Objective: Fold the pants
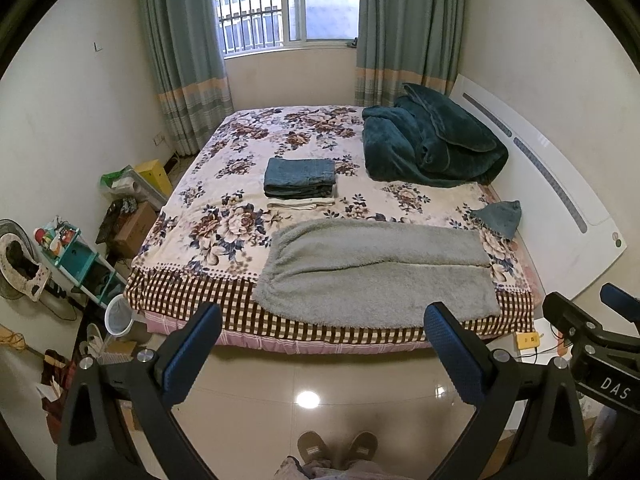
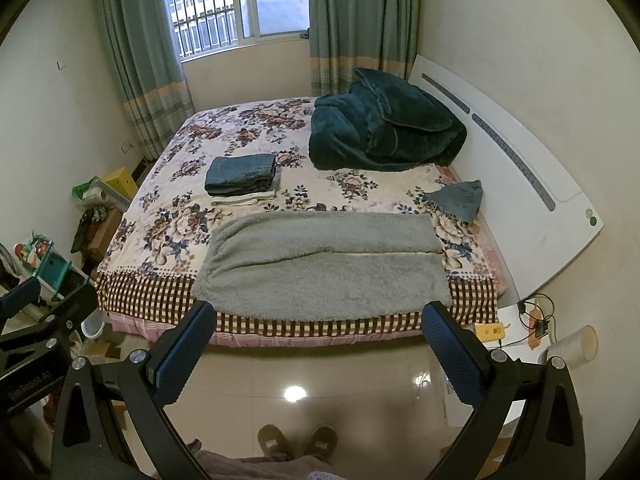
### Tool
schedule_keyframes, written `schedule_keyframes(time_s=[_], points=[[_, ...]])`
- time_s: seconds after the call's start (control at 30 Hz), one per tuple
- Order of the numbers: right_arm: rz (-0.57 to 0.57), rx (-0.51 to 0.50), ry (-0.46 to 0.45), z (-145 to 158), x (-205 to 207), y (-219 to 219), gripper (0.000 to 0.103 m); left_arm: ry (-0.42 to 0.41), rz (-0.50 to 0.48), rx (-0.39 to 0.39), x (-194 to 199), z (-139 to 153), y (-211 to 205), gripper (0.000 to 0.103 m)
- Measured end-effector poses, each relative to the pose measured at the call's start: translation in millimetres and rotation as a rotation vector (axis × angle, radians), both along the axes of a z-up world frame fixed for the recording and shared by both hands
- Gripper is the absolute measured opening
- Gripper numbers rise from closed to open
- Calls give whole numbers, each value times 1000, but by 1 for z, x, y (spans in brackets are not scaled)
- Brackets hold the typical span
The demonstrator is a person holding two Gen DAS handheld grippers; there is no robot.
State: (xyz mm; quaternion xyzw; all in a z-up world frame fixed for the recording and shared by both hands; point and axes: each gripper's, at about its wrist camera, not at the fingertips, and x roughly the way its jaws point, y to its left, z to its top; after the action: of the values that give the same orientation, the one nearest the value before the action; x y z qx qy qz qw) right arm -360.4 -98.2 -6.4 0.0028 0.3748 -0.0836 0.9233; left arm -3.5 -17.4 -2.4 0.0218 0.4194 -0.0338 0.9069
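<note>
You are facing a small bedroom where a bed (image 1: 224, 216) under a floral cover fills the floor between a curtained window (image 1: 288, 4) and a white headboard (image 1: 560, 200) on the right. Your legs are cut off at the bottom edge, so only your slippers (image 1: 338, 450) show on the glossy tiles. The clutter at the left wall is too small to sort out; a white mesh bin (image 1: 119, 315) stands there, its contents unclear. The grey fleece pants (image 1: 372, 268) lie flat along the near edge, legs pointing right. Behind them sits a folded denim stack (image 1: 300, 178), with a teal blanket (image 1: 432, 140) heaped beyond. Your left gripper (image 1: 322, 354) and right gripper (image 2: 318, 352) both hover spread wide, short of the mattress, holding nothing.
</note>
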Motion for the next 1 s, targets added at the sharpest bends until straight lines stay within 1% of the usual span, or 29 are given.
schedule_keyframes(time_s=[0.13, 0.3, 0.6, 0.77, 0.87, 1.0], points=[[6, -3, 6, 6, 1, 4, 103, 3, -1, -1, -1, -1, 1, 103], [11, 0, 8, 6, -1, 4, 103, 4, 5, -6, -5, -3, 2, 103], [33, 2, 20, 2, 6, -13, 103, 13, 39, -10, -2, -9, -9, 103], [25, 10, 30, -7, 33, -36, 103, -12, 113, 17, 16, -18, -20, 103], [16, 21, 36, -17, 57, -51, 103, -24, 166, 34, 33, -31, -24, 103], [-12, 40, 60, -32, 99, -71, 103, 2, 195, 40, 63, -44, -26, 103]])
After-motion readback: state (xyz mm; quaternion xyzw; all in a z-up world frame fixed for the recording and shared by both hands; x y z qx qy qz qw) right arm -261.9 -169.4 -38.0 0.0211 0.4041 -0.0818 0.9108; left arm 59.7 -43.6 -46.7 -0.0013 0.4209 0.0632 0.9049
